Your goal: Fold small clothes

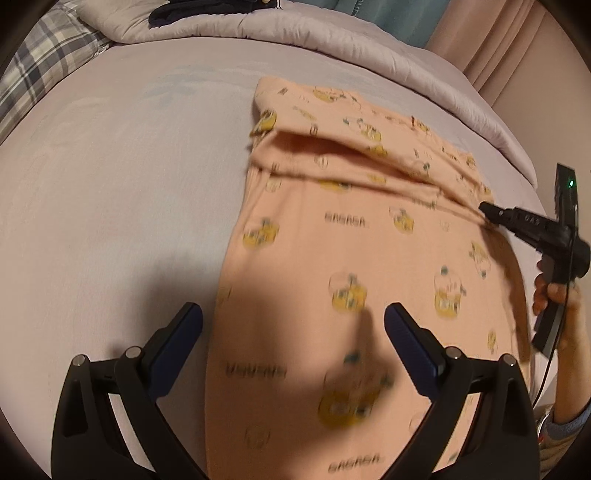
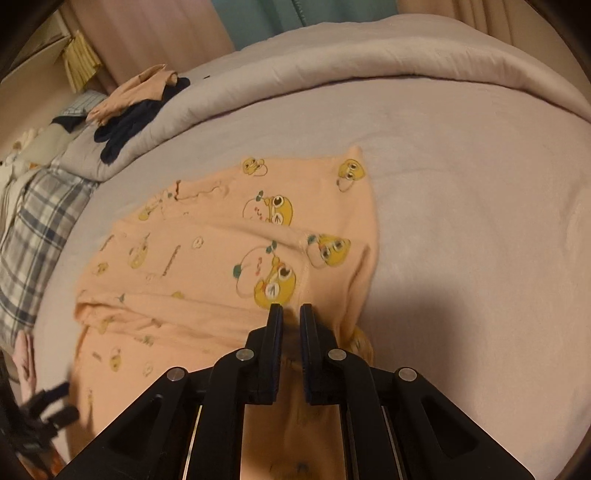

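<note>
A peach garment printed with yellow cartoon figures lies on the pale bed sheet, its far part folded over into a band. My left gripper hovers open above the garment's near left edge, nothing between its fingers. In the left wrist view my right gripper pinches the garment's right edge at the fold, held by a person's hand. In the right wrist view the right gripper is shut on a pinch of the peach garment. The left gripper shows blurred at the lower left.
A rolled grey duvet runs along the far side of the bed. A plaid pillow lies at one end, with dark and peach clothes piled on the duvet. Curtains hang behind. Bare sheet lies beside the garment.
</note>
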{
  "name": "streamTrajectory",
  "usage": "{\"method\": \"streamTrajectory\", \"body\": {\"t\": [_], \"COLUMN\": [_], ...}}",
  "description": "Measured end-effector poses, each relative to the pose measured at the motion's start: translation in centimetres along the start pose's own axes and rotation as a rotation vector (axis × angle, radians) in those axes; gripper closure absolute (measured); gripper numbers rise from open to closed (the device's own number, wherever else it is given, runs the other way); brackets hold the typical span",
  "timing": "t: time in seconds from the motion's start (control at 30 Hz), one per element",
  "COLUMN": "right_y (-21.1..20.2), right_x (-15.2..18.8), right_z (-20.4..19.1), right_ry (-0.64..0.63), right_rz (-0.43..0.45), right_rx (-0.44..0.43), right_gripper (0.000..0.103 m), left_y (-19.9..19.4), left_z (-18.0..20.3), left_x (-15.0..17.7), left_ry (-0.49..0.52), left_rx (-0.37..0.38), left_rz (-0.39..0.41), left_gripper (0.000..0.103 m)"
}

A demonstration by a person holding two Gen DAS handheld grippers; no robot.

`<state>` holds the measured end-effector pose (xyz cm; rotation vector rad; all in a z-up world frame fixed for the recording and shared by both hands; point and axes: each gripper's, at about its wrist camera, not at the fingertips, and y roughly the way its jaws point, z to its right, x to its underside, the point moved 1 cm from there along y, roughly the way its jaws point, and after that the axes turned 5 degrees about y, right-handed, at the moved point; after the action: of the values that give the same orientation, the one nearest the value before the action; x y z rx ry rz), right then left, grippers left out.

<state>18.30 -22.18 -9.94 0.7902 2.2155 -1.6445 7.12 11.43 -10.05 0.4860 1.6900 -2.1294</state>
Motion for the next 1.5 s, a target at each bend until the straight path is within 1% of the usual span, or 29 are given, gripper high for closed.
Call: {"method": "streamTrajectory", "body": {"t": [0.1,0.13,0.2,0.23,0.27,0.3,0.4,0.53,0.6,0.67,0.87,1.0,1.07,1.1,1.17,1.27,1.37,1.5], "right_y": [-2.0,-2.6,-4.0,-4.9,-5.6,-6.2,-7.7,-8.8,-9.2,-9.2,-9.8,-10.0,-10.2,-10.3,-10.5,-10.7,-10.8,-11.1], "right_x": [1.6,2.1,3.3,4.1,4.7,5.3,6.7,7.9,8.2,8.6,10.1,10.5,10.6,10.6,10.8,11.0,11.2,11.5], "right_z": [-0.3,-0.2,0.2,0.7,1.0,0.7,1.6,2.1,2.0,2.2,2.5,2.1,2.0,2.0,2.0,2.0,2.1,2.4], "right_ry": [-0.017,-0.022,-0.016,0.001,0.019,0.034,0.084,0.137,0.158,0.183,0.196,0.181,0.18,0.181,0.181,0.175,0.171,0.168], "right_rz": [-0.004,-0.002,-0.001,0.002,0.007,0.014,0.023,0.02,0.021,0.017,0.0,-0.015,-0.015,-0.015,-0.016,-0.016,-0.023,-0.031], "right_rx": [0.006,0.006,-0.01,-0.03,-0.047,-0.061,-0.108,-0.16,-0.175,-0.192,-0.204,-0.185,-0.188,-0.19,-0.191,-0.185,-0.159,-0.141], "right_gripper": [0.097,0.095,0.081,0.067,0.055,0.053,0.053,0.052,0.051,0.046,0.046,0.044,0.042,0.04,0.034,0.033,0.033,0.031], "left_y": [-0.7,-1.0,-1.5,-1.8,-2.0,-2.2,-3.1,-3.8,-4.1,-4.4,-5.3,-5.7,-6.0,-6.1,-6.3,-6.4,-6.5,-6.6], "left_z": [-0.5,-0.6,-0.7,-0.8,-0.8,-0.9,-1.3,-1.4,-1.2,-1.0,-0.2,-0.3,-0.3,-0.3,-0.4,-0.5,-0.4,-0.4], "left_x": [1.3,1.7,2.4,2.8,3.1,3.2,4.1,4.8,5.2,5.6,6.7,7.0,7.0,7.1,7.1,7.2,7.3,7.1], "left_ry": [-0.021,-0.028,-0.044,-0.053,-0.06,-0.069,-0.108,-0.133,-0.138,-0.138,-0.097,-0.093,-0.098,-0.102,-0.112,-0.129,-0.134,-0.156], "left_rx": [0.005,0.009,0.021,0.028,0.032,0.036,0.063,0.072,0.072,0.066,0.031,0.039,0.042,0.047,0.052,0.064,0.08,0.146], "left_rz": [0.002,0.003,0.008,0.011,0.013,0.015,0.027,0.038,0.045,0.046,0.06,0.066,0.072,0.075,0.079,0.077,0.073,0.064], "left_gripper": [0.004,0.004,0.004,0.004,0.004,0.004,0.004,0.004,0.004,0.004,0.004,0.003,0.002,0.001,0.001,0.001,0.001,0.001]}}
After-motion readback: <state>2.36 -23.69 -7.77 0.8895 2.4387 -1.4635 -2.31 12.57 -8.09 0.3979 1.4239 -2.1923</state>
